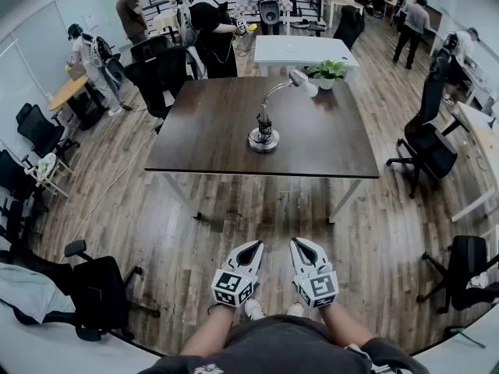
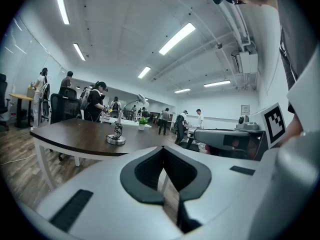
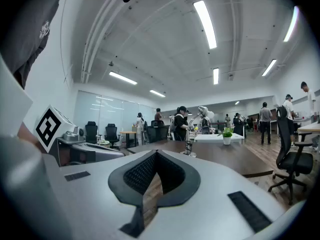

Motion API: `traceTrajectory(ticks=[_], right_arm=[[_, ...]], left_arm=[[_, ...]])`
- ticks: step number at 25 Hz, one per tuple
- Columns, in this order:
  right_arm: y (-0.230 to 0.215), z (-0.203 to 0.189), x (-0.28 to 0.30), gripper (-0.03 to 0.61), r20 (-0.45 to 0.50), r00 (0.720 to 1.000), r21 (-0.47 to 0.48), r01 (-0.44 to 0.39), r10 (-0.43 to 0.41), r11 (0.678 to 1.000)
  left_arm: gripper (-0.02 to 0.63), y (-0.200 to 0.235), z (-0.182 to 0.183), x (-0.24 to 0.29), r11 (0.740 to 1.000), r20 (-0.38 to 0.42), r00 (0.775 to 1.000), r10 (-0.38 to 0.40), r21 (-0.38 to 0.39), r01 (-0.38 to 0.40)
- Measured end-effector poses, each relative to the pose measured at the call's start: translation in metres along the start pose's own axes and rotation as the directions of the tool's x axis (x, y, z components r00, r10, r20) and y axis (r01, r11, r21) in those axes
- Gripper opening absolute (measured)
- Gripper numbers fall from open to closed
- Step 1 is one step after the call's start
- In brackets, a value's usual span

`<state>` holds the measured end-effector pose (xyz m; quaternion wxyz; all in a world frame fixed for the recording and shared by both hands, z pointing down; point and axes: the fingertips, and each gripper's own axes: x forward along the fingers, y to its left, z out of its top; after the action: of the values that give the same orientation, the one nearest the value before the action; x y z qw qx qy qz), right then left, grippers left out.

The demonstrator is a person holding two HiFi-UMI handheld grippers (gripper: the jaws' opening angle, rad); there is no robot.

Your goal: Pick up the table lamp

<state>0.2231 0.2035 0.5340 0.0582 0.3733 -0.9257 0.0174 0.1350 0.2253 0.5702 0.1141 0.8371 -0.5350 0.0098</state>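
Observation:
The table lamp (image 1: 265, 131) stands on the dark brown table (image 1: 210, 142), with a round metal base, a curved neck and a white shade leaning right; its base shows small in the left gripper view (image 2: 116, 140) and in the right gripper view (image 3: 190, 153). My left gripper (image 1: 251, 245) and right gripper (image 1: 300, 243) are held side by side over the wood floor, well short of the table's near edge. Both have their jaw tips together with nothing between them.
A potted plant (image 1: 327, 71) sits at the table's far right corner, with a white table (image 1: 300, 49) behind it. Black office chairs (image 1: 425, 146) stand right and left (image 1: 93, 291) of me. Several people work at the back of the room.

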Motion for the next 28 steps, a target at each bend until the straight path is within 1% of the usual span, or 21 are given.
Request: traceTrajectory(ticks=[6, 13, 17, 20, 25, 28], right_arm=[[-0.003, 0.003, -0.008, 0.025, 0.008, 1.000, -0.004, -0.013, 0.013, 1.000], [0.005, 0.007, -0.010, 0.025, 0.022, 1.000, -0.003, -0.016, 0.016, 1.000], [0.015, 0.013, -0.002, 0.026, 0.056, 0.998, 0.006, -0.017, 0.017, 1.000], [0.024, 0.016, 0.008, 0.026, 0.061, 0.998, 0.007, -0.010, 0.009, 1.000], [0.035, 0.020, 0.023, 0.026, 0.080, 0.996, -0.003, 0.027, -0.027, 1.000], [0.040, 0.023, 0.026, 0.026, 0.086, 0.995, -0.003, 0.049, -0.049, 0.999]], left_arm=[[0.008, -0.005, 0.009, 0.002, 1.000, 0.019, 0.999, 0.025, 0.013, -0.026], [0.008, -0.002, 0.012, -0.008, 0.999, 0.026, 0.999, 0.044, 0.019, -0.045], [0.008, 0.010, 0.010, -0.019, 0.999, 0.024, 0.999, 0.049, 0.017, -0.049], [0.008, 0.025, 0.009, -0.028, 0.999, 0.025, 0.998, 0.052, 0.012, -0.052], [0.008, 0.047, 0.010, -0.036, 0.999, 0.035, 0.998, 0.043, 0.013, -0.043], [0.008, 0.052, 0.010, -0.038, 1.000, 0.032, 0.999, 0.027, 0.013, -0.028]])
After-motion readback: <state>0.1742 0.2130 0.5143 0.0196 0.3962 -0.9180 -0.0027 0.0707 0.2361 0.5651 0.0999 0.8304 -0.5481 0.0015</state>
